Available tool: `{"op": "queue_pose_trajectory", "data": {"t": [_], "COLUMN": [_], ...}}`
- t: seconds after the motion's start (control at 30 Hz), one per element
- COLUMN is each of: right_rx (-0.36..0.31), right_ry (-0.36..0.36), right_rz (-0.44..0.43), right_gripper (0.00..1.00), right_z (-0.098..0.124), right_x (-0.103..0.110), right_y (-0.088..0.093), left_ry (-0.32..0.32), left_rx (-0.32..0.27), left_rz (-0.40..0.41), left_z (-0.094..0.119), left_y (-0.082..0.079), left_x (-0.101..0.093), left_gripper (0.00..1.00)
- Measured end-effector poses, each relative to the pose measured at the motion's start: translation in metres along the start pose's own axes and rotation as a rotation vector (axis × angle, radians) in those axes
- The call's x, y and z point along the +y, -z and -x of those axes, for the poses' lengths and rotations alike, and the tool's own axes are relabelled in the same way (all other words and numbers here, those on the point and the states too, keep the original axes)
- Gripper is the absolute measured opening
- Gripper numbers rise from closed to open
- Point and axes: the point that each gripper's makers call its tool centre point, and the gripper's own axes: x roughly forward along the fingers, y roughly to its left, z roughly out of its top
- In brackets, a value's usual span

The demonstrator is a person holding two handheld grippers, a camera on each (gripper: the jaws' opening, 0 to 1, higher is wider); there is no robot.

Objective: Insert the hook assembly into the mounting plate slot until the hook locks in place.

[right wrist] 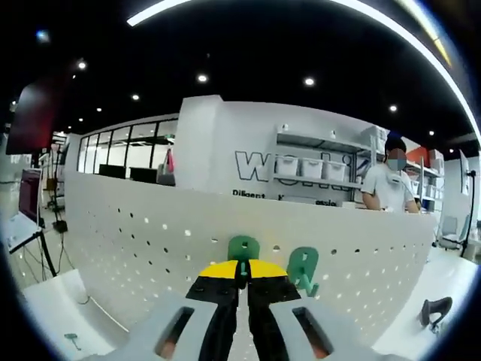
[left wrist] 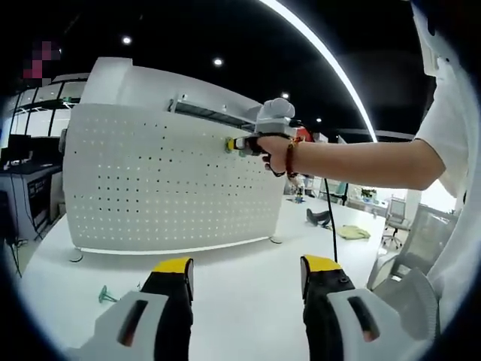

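- White perforated pegboard [left wrist: 161, 184] stands upright on the white table [left wrist: 248, 293], seen from a little way off in the left gripper view; up close in the right gripper view it runs across the middle of the picture
- Left gripper [left wrist: 246, 280] sits low over the table with its yellow-tipped jaws apart and nothing between them
- Right gripper [right wrist: 242, 272] has its jaws drawn together, clamped on a green hook [right wrist: 243, 249] whose rounded head shows just above the yellow tips, right up against the pegboard face; whether it is seated in a hole I cannot tell
- From the left gripper view, the same right gripper is held in a person's hand [left wrist: 272, 150] and pressed to the upper right part of the board, a beaded bracelet [left wrist: 290, 156] on the wrist
- Second green hook [right wrist: 304, 269] is on the board just beside the held one, to its right in the right gripper view
- Another small green hook piece [left wrist: 106, 295] lies on the table in front of the board, near the left gripper's left jaw
- Behind the board a person [right wrist: 389, 183] stands by wall shelves holding white bins [right wrist: 310, 167]
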Motion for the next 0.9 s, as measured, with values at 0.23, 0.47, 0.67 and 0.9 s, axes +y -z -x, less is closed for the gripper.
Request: {"op": "queue_pose_trajectory", "data": {"t": [0.23, 0.47, 0.67, 0.9], "right_rx": [0.024, 0.045, 0.073, 0.032], "right_ry": [0.014, 0.018, 0.009, 0.005], "right_rz": [-0.067, -0.152, -0.150, -0.148], "right_gripper": [0.02, 0.02, 0.02, 0.05], "right_z": [0.002, 0.002, 0.000, -0.003], "right_x": [-0.001, -0.002, -0.001, -0.003], "right_y": [0.003, 0.003, 0.006, -0.006], "left_ry": [0.012, 0.012, 0.014, 0.017], "left_rx": [-0.004, 0.002, 0.000, 0.006], "left_rz": [-0.001, -0.001, 0.003, 0.008], "left_z": [-0.002, 0.000, -0.002, -0.003], "left_y": [-0.002, -0.002, -0.003, -0.001], "left_x": [-0.002, 0.000, 0.000, -0.001], "left_gripper": [0.59, 0.59, 0.59, 0.59]}}
